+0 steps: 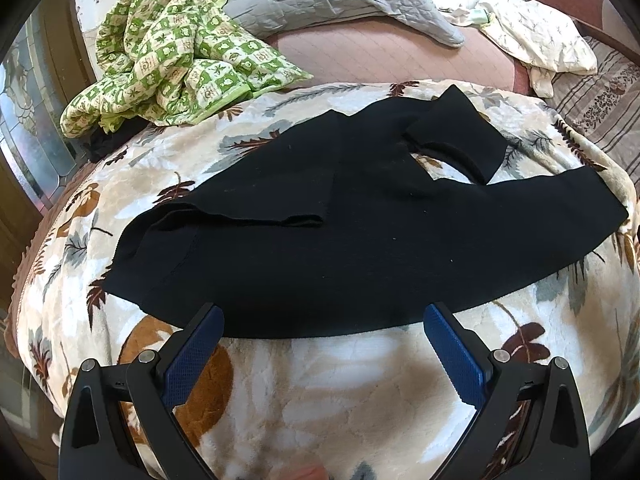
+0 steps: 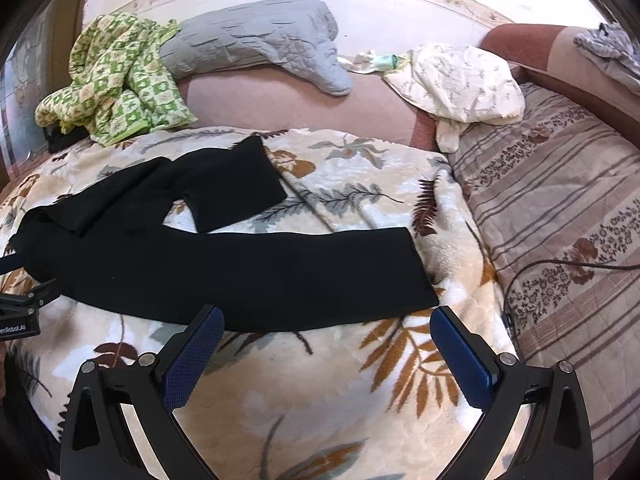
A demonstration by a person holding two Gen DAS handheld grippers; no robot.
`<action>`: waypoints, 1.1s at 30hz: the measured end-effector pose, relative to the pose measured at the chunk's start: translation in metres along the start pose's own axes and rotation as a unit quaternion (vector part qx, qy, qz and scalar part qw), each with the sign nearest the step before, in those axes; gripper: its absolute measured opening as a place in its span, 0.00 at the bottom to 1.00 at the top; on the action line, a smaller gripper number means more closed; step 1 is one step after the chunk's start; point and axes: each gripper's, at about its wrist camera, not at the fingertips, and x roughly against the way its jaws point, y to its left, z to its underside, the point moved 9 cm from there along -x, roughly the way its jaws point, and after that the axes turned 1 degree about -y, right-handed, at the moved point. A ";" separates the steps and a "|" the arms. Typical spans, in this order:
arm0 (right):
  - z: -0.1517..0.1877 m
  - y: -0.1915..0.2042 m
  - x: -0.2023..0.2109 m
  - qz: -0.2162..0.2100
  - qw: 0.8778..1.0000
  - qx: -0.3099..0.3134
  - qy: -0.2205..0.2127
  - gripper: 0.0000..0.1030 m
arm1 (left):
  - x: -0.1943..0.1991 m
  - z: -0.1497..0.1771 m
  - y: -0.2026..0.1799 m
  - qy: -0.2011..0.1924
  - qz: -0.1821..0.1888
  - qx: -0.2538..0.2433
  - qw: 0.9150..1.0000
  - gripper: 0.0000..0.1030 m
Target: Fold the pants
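Observation:
Black pants [image 1: 340, 240] lie spread on a leaf-patterned blanket [image 1: 320, 392] on the bed. One leg runs out flat to the right; the other leg is bent back on itself at the far side [image 1: 456, 136]. My left gripper [image 1: 323, 314] is open and empty, just short of the near edge of the waist end. In the right wrist view the pants [image 2: 240, 272] lie across the blanket [image 2: 320, 392]. My right gripper [image 2: 327, 314] is open and empty, near the near edge of the long leg. The left gripper's body [image 2: 20, 308] shows at the left edge.
A green checked cloth [image 1: 168, 52] is bunched at the far left. A grey quilted pillow [image 2: 256, 40] and a cream floral pillow [image 2: 460, 80] lie behind. A striped cover [image 2: 560, 220] with a black cable [image 2: 560, 264] lies to the right.

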 end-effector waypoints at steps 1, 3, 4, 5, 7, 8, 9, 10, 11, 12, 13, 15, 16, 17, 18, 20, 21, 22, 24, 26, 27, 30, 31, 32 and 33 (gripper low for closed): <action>0.000 -0.002 -0.001 0.001 1.000 -0.002 0.000 0.99 | -0.001 0.000 0.001 0.001 0.001 0.001 1.000 0.98; -0.002 -0.004 -0.002 0.003 1.000 -0.006 -0.001 0.99 | -0.002 -0.001 0.001 0.002 0.000 0.003 1.000 0.98; -0.002 -0.005 -0.002 0.003 1.000 -0.007 -0.002 0.99 | -0.002 -0.002 0.001 0.002 0.000 0.002 1.000 0.98; -0.003 -0.006 -0.002 0.002 1.000 -0.008 -0.005 0.99 | -0.003 -0.002 0.000 0.003 0.000 0.001 1.000 0.98; -0.004 -0.006 0.000 0.003 1.000 -0.008 -0.011 0.99 | -0.005 -0.002 0.000 0.007 0.003 0.005 1.000 0.98; -0.005 -0.007 0.001 0.003 1.000 -0.009 -0.012 0.99 | -0.006 -0.003 0.000 0.006 0.004 0.004 1.000 0.98; -0.006 -0.007 0.001 0.002 1.000 -0.011 -0.013 0.99 | -0.006 -0.003 0.000 0.006 0.000 0.003 1.000 0.98; -0.006 -0.007 0.002 0.002 1.000 -0.012 -0.015 0.99 | -0.007 -0.003 0.001 0.008 0.000 0.004 1.000 0.98; -0.007 -0.008 0.003 0.003 1.000 -0.013 -0.017 0.99 | -0.008 -0.002 0.001 0.010 0.001 0.005 1.000 0.98; -0.007 -0.008 0.004 0.005 1.000 -0.013 -0.019 0.99 | -0.008 -0.003 0.001 0.010 0.001 0.006 1.000 0.98; -0.007 -0.009 0.004 0.006 1.000 -0.015 -0.020 0.99 | -0.008 -0.003 0.001 0.009 0.002 0.006 1.000 0.98; -0.008 -0.011 0.005 0.008 1.000 -0.018 -0.021 0.99 | -0.007 -0.003 0.001 0.007 0.001 0.003 1.000 0.98; -0.008 -0.011 0.005 0.009 1.000 -0.020 -0.021 0.99 | -0.007 -0.002 0.001 0.008 0.001 0.004 1.000 0.98; -0.008 -0.012 0.005 0.009 1.000 -0.020 -0.021 1.00 | -0.007 -0.002 0.002 0.008 0.000 0.004 1.000 0.98; -0.008 -0.012 0.005 0.009 1.000 -0.021 -0.021 0.99 | -0.007 -0.002 0.003 0.007 0.000 0.005 1.000 0.98; -0.007 -0.012 0.004 0.009 1.000 -0.022 -0.021 0.99 | -0.007 -0.002 0.003 0.006 -0.001 0.005 1.000 0.98; -0.007 -0.012 0.004 0.010 1.000 -0.021 -0.022 0.99 | -0.006 -0.001 0.004 0.006 -0.001 0.006 1.000 0.98; -0.007 -0.012 0.004 0.009 1.000 -0.020 -0.021 0.99 | -0.007 -0.001 0.004 0.006 -0.001 0.006 1.000 0.98; -0.006 -0.012 0.003 0.007 1.000 -0.019 -0.019 0.99 | -0.007 -0.001 0.003 0.007 -0.001 0.006 1.000 0.98; -0.006 -0.011 0.002 0.008 1.000 -0.017 -0.019 0.99 | -0.007 -0.001 0.003 0.007 0.000 0.006 1.000 0.98; -0.006 -0.010 0.001 0.008 1.000 -0.017 -0.018 0.99 | -0.007 -0.001 0.003 0.007 0.000 0.006 1.000 0.98; -0.007 -0.006 0.001 0.005 1.000 -0.017 -0.020 1.00 | -0.007 -0.001 0.003 0.007 0.000 0.006 1.000 0.98; -0.008 -0.005 0.001 0.004 1.000 -0.016 -0.020 0.99 | -0.007 -0.001 0.003 0.008 0.000 0.006 1.000 0.98; -0.009 -0.003 0.000 0.003 1.000 -0.014 -0.021 0.99 | -0.008 -0.001 0.004 0.008 0.000 0.006 1.000 0.98; -0.009 -0.001 0.000 0.002 1.000 -0.013 -0.021 0.99 | -0.008 -0.001 0.004 0.009 0.000 0.006 1.000 0.98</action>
